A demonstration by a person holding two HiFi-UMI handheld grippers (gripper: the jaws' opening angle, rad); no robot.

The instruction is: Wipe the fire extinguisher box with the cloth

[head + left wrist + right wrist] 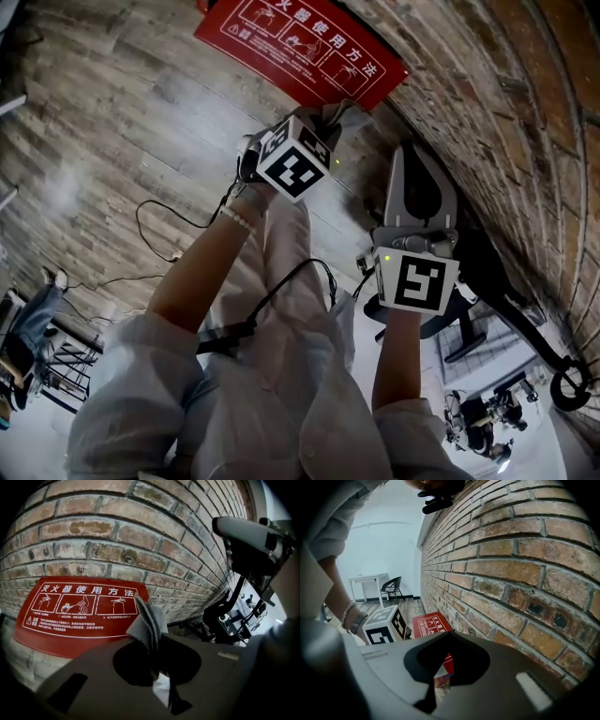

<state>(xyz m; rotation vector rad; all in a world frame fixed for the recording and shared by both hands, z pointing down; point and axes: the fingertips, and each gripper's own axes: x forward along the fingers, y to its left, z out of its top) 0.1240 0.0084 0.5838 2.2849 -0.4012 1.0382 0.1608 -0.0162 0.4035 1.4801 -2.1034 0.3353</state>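
Fingers (129, 663) of the left gripper (153, 665) pinch one grey cloth (149, 620) before one red fire extinguisher box (70, 620); the right gripper (440, 677) is closed, empty.

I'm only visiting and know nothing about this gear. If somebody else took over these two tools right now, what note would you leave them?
Left gripper: jaws shut on the grey cloth, which is held at the right end of the red fire extinguisher box. I cannot tell whether the cloth touches it.
Right gripper: jaws together with nothing in them, held back beside the brick wall.
The box sits at the foot of that wall.
Done: the cloth is gripped and at the box.
Left: wipe across the box's printed face. Nothing shows how much is already wiped.
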